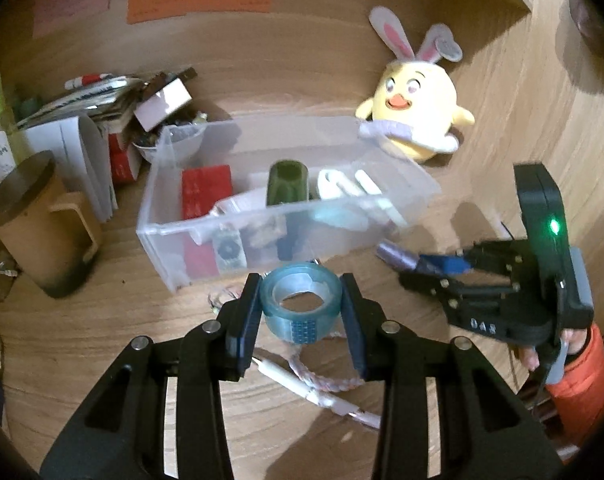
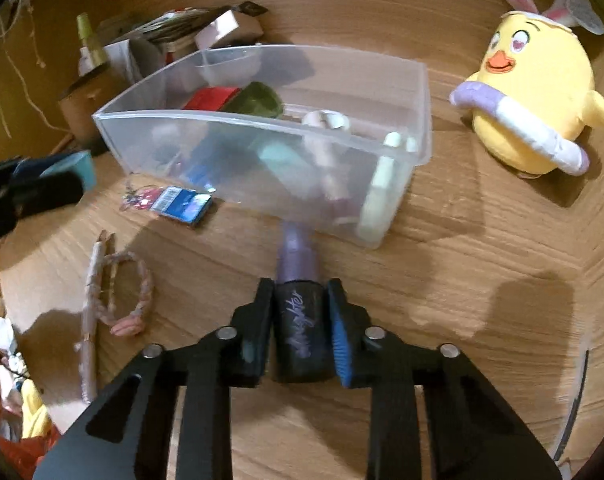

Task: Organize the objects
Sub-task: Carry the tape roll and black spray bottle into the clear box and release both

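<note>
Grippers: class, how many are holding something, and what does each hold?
2. The left gripper is shut on the tape roll; the right gripper is shut on the purple bottle, both near the clear bin.

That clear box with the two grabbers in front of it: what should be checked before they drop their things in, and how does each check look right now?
1. Left gripper pinches the blue tape roll from both sides: ok.
2. Right gripper clamps the dark end of the purple bottle: ok.
3. Clear box is open on top, no lid: ok.
4. Free room inside the box: partly filled, space at the far side: ok.
5. Tape roll is above the box rim: not ok, it sits in front of the near wall.
6. Braided cable is free of the left gripper: cannot tell.
</note>
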